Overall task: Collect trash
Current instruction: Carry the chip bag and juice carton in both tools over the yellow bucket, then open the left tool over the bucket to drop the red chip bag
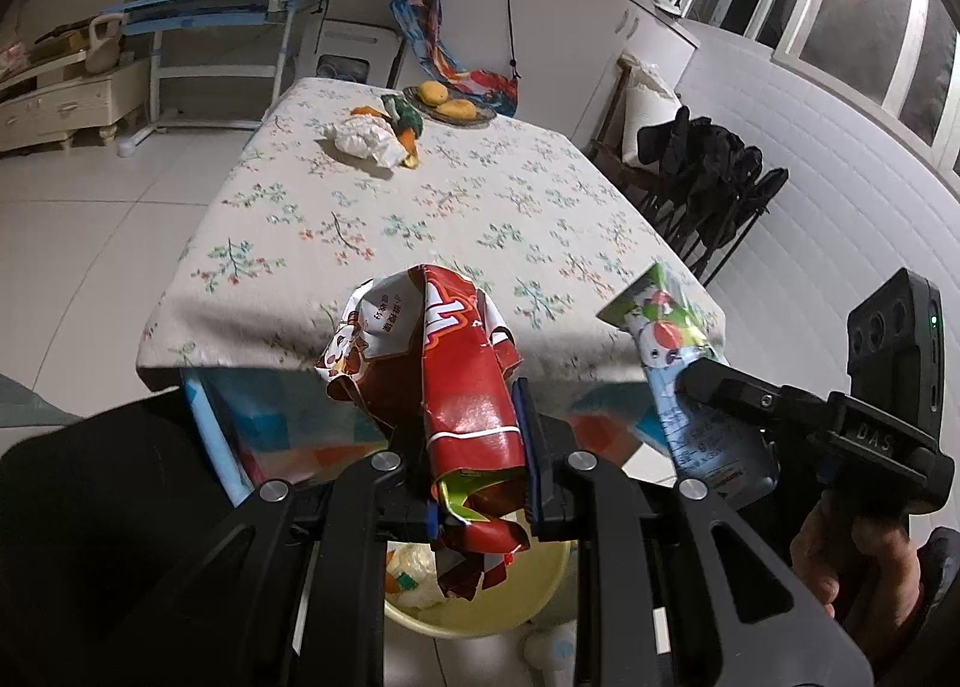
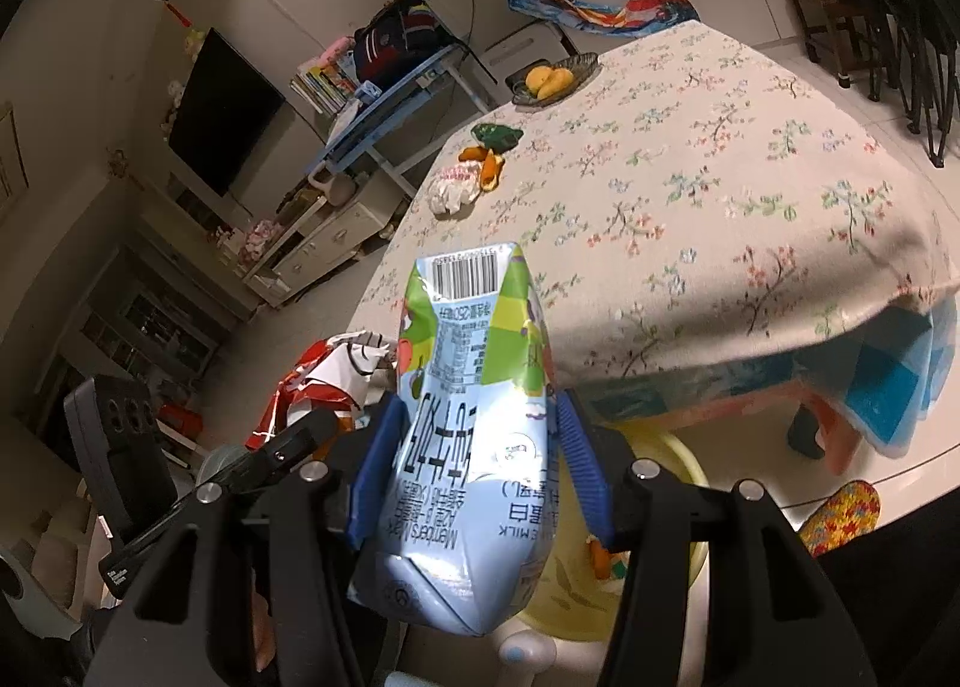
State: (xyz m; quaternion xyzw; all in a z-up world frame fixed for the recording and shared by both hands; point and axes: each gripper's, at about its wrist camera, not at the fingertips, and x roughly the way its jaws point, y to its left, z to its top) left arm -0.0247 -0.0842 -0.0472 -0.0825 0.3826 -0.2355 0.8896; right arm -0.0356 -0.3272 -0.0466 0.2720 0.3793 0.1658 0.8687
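My left gripper (image 1: 474, 447) is shut on a crumpled red snack wrapper (image 1: 462, 381), which hangs over a yellow bin (image 1: 510, 609) on the floor below. My right gripper (image 2: 474, 459) is shut on a light-blue milk carton (image 2: 468, 435), its blue pads pressing both sides; the yellow bin (image 2: 678, 471) shows just behind it. In the left wrist view the carton (image 1: 690, 381) and the right gripper (image 1: 708, 381) sit at the right. On the far end of the flowered table (image 1: 420, 219) lie crumpled white paper (image 1: 363, 138), orange peel (image 1: 408, 144) and a green wrapper (image 1: 408, 114).
A plate of yellow fruit (image 1: 447, 99) stands at the table's far end. Black folding chairs (image 1: 714, 177) line the right side. A blue desk (image 1: 222, 9) and a low cabinet (image 1: 60, 105) stand beyond the table. Some trash lies in the bin.
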